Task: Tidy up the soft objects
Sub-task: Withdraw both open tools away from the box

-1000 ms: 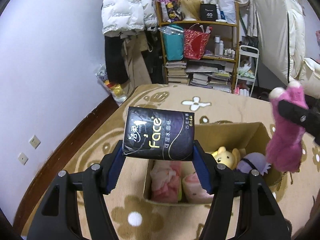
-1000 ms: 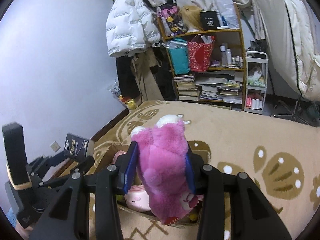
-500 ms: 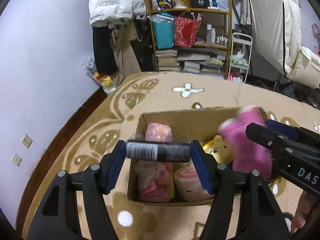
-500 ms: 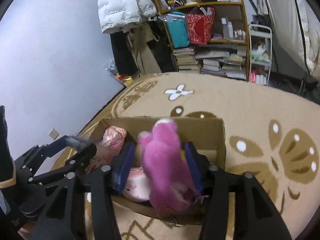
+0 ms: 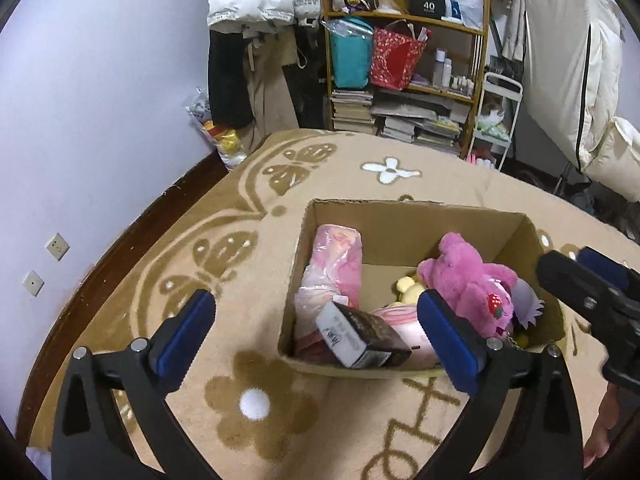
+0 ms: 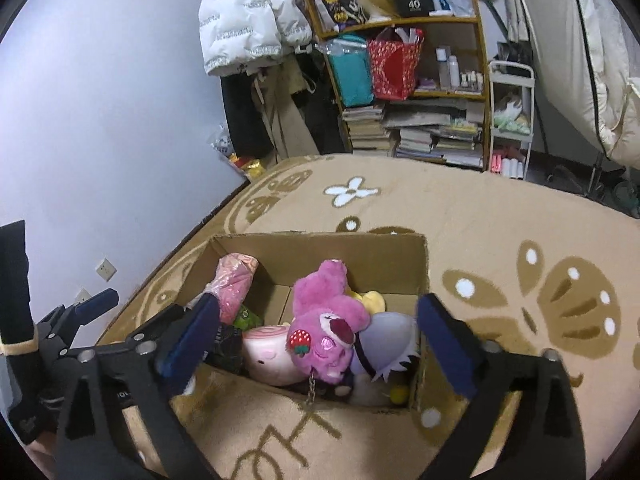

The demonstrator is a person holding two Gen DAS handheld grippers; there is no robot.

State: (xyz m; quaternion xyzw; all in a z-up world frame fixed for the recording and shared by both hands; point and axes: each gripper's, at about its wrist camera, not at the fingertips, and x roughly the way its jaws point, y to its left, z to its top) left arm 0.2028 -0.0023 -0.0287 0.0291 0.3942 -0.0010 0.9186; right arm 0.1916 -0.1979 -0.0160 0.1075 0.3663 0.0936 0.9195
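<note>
The black tissue pack (image 5: pixel 362 336) lies tilted in the cardboard box (image 5: pixel 404 210), near its front-left corner, against a pink wrapped bundle (image 5: pixel 334 268). The pink plush bear (image 6: pixel 326 324) lies head-down at the box's right side, on a pale plush (image 6: pixel 268 354) and a lavender plush (image 6: pixel 390 334). The left gripper (image 5: pixel 316 332) is spread wide and empty. The right gripper (image 6: pixel 316 334) is likewise released and empty. The box stands on a tan patterned carpet (image 5: pixel 248 200).
</note>
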